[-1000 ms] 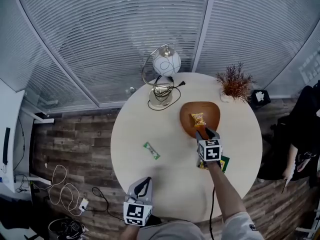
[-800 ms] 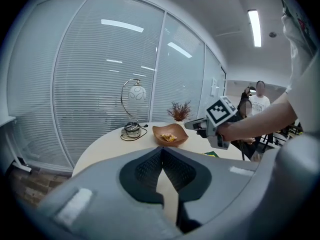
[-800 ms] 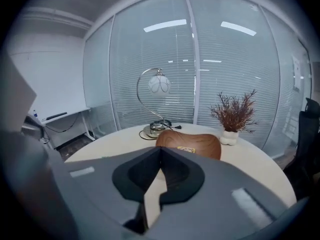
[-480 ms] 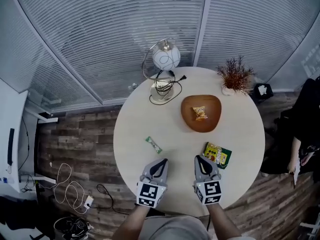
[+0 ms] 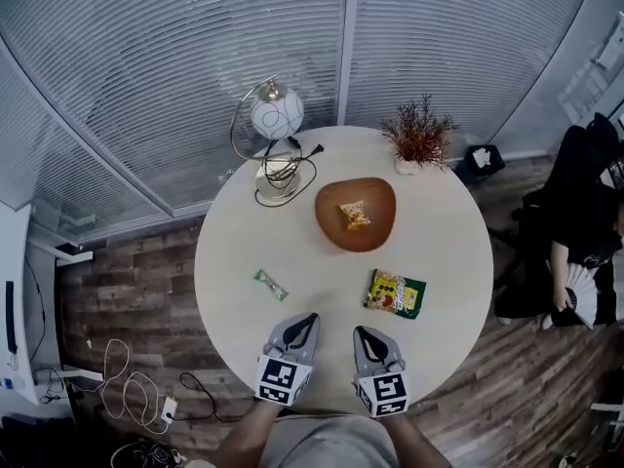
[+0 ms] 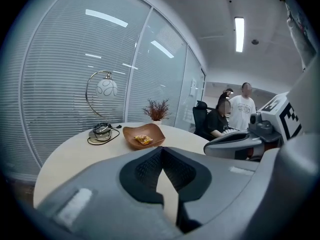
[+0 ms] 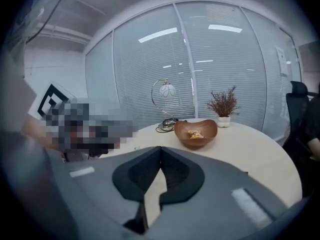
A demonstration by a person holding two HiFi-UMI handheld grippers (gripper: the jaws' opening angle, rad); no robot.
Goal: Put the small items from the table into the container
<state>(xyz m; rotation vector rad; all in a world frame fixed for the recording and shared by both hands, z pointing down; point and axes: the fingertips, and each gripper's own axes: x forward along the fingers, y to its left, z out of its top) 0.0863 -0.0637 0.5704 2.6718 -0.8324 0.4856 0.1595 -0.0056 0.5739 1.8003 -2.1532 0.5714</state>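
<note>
A brown wooden bowl sits past the middle of the round table, with a yellow snack packet inside it. A small green packet lies left of centre. A green and yellow snack bag lies right of centre. My left gripper and right gripper hover side by side at the near edge, both shut and empty. In the left gripper view the closed left gripper points toward the bowl. The right gripper faces the bowl too.
A globe lamp with a coiled cord stands at the back left of the table, and a small potted plant at the back right. A seated person is off the table's right side. Cables lie on the floor at left.
My right gripper pulled back from the bowl to the near edge and shut, leaving the yellow packet in the bowl. The left gripper moved in beside it.
</note>
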